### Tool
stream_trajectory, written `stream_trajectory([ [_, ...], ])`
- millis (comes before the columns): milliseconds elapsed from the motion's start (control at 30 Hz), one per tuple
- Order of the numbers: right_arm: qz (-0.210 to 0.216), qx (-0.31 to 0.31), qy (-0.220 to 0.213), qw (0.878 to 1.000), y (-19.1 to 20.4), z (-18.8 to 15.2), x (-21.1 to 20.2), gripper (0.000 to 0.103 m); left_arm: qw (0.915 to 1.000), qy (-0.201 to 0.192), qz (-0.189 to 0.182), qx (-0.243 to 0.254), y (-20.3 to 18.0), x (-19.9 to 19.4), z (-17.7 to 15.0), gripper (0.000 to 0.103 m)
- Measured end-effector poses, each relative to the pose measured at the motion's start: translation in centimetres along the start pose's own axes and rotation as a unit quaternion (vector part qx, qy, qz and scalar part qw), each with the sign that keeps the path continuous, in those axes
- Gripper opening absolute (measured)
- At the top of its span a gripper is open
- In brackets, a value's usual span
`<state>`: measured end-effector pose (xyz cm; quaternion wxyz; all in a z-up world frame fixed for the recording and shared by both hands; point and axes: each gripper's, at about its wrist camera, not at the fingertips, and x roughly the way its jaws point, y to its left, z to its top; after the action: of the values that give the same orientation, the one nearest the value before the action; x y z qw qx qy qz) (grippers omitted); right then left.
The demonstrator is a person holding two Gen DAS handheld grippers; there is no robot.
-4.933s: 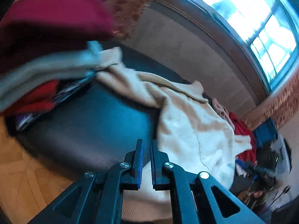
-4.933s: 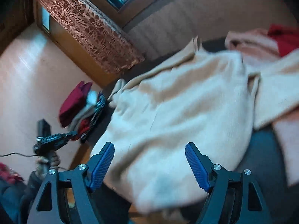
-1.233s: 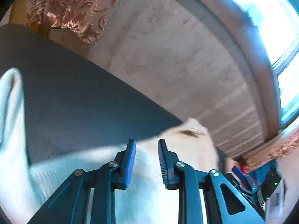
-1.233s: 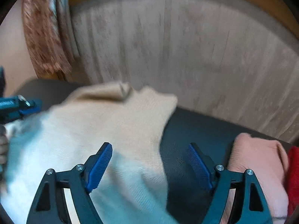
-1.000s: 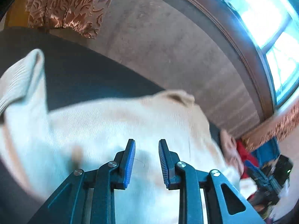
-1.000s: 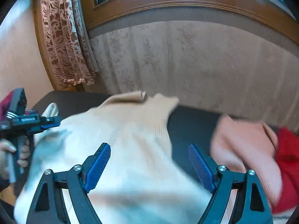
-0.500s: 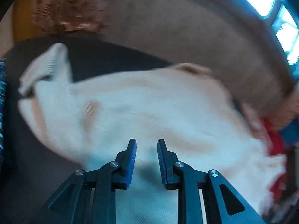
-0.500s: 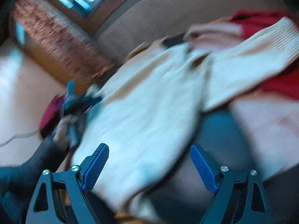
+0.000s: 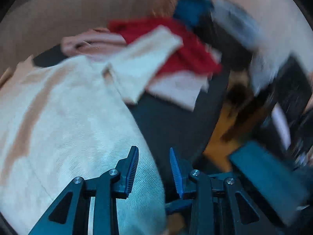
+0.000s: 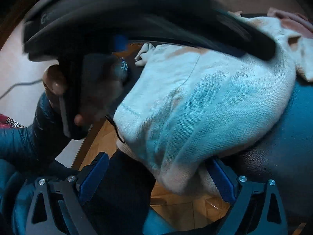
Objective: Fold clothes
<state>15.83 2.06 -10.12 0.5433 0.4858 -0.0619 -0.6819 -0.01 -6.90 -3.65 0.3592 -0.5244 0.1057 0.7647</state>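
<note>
A cream sweater [image 9: 64,113] is seen spread over a dark padded surface [image 9: 172,121], its lower hem hanging past the near edge, with pink [image 9: 92,41] and red [image 9: 185,49] garments heaped beyond its far sleeve. At left, the left gripper [image 9: 154,168] is caught with its jaws opening above the sweater's right edge, nothing pinched between them. At right, the right gripper [image 10: 156,176] is shown with jaws opening wide on either side of the drooping hem [image 10: 176,172], the pads not pressing on it. The laying-out step is judged to be finishing; a firm pinch on the hem corners would be called for next, so that a first fold can be made.
</note>
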Motion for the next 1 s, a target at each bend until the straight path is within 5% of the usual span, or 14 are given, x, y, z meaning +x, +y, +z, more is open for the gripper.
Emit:
stream_trajectory([
  [67, 0.004, 0.013, -0.009, 1.000, -0.4, -0.5, -0.3, 0.101, 0.9966, 0.051, 0.062, 0.022, -0.3, 3.1, 0.0, 0.033],
  [133, 0.013, 0.025, -0.012, 1.000, -0.8, -1.1, -0.4, 0.101, 0.9952, 0.056, 0.075, 0.027, -0.1, 3.6, -0.5, 0.034],
  [267, 0.011, 0.034, -0.012, 0.999, -1.6, -2.3, -1.3, 0.101, 0.9962, 0.042, 0.069, -0.033, 3.2, 2.2, -1.7, 0.012],
  [333, 0.001, 0.041, -0.016, 0.999, -2.3, -2.7, -1.8, 0.101, 0.9942, 0.020, 0.018, -0.104, 6.6, 0.8, -3.3, 0.010],
  [467, -0.018, 0.063, -0.055, 0.996, -3.8, -2.5, -3.4, 0.101, 0.9693, -0.071, -0.108, -0.209, 12.3, -3.1, -7.6, 0.010],
  [567, -0.031, 0.071, -0.074, 0.994, -4.4, -2.3, -4.0, 0.101, 0.9608, -0.088, -0.111, -0.238, 14.5, -4.2, -10.2, 0.010],
  [867, -0.053, -0.025, -0.027, 0.998, -2.3, 1.3, 1.0, 0.101, 0.9394, -0.142, -0.158, -0.269, 17.7, -5.1, -13.6, 0.010],
  [900, -0.055, -0.036, -0.016, 0.998, -2.0, 1.9, 1.5, 0.092, 0.9368, -0.150, -0.165, -0.270, 17.9, -5.6, -13.8, 0.010],
  [967, -0.028, -0.031, 0.016, 0.999, -1.9, 2.6, 2.3, 0.023, 0.9307, -0.165, -0.177, -0.274, 18.3, -6.1, -14.1, 0.010],
  [1000, -0.018, -0.026, 0.032, 0.999, -1.7, 2.6, 2.6, 0.012, 0.9264, -0.175, -0.179, -0.282, 18.6, -6.2, -14.1, 0.011],
])
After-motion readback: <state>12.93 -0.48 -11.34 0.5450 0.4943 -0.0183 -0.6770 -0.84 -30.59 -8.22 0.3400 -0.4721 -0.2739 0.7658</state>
